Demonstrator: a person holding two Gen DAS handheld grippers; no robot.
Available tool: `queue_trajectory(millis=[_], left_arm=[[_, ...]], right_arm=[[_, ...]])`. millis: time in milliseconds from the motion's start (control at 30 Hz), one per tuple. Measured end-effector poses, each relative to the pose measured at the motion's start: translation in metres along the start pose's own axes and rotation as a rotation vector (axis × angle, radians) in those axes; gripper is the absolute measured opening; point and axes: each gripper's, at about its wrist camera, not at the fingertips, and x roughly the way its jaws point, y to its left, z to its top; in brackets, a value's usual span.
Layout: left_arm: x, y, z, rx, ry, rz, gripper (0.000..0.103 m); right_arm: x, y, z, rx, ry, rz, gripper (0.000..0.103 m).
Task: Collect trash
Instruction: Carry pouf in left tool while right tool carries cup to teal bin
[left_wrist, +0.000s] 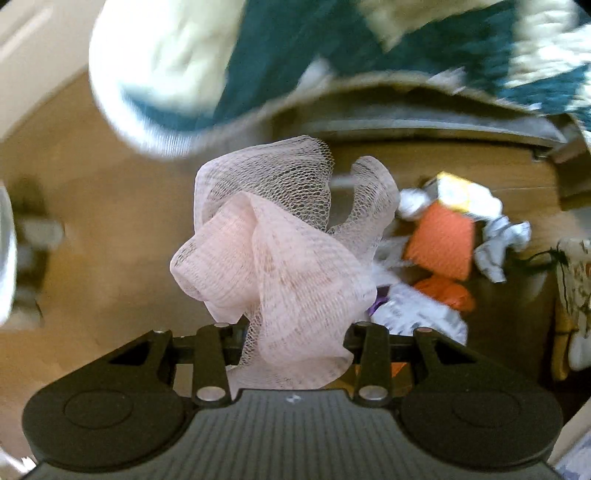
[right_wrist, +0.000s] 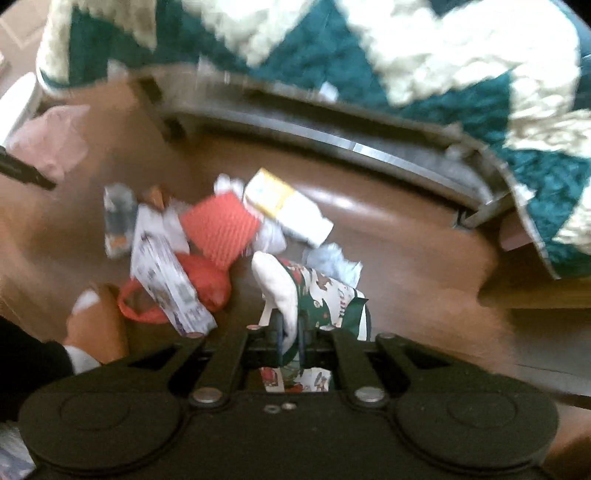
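Note:
My left gripper (left_wrist: 295, 332) is shut on a bunch of pale pink mesh netting (left_wrist: 273, 251), which hangs above the wooden floor and hides the fingertips. My right gripper (right_wrist: 291, 332) is shut on a printed cloth piece with a white end and a green and red pattern (right_wrist: 314, 291). Below both lies a trash pile: an orange ribbed sheet (right_wrist: 218, 229), a red bag (right_wrist: 199, 284), a yellow and white carton (right_wrist: 284, 210), a printed leaflet (right_wrist: 166, 273) and crumpled white paper (left_wrist: 498, 243). The pink mesh (right_wrist: 51, 147) also shows at the right wrist view's left edge.
A teal and cream knitted blanket (right_wrist: 424, 74) hangs over a bed frame edge (right_wrist: 351, 144) behind the pile. A small bottle (right_wrist: 118, 218) lies left of the pile. A brown foot-like shape with white (right_wrist: 96, 321) stands at lower left. Brown wooden floor (left_wrist: 110, 221) surrounds the pile.

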Motion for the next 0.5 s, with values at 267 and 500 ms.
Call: queue_trajectory(millis=[267,500], left_arm=[[-0.117,-0.063,0.022,0.234,-0.26,0.059,0.038],[-0.208,-0.126,0.027,0.276,-0.393,0.01,0.038]], right_arm=[[-0.105,-0.019,0.002,0.041,-0.194,0.013,0.008],[-0.204,-0.034,0.001,0.004,-0.385,-0.006,0.008]])
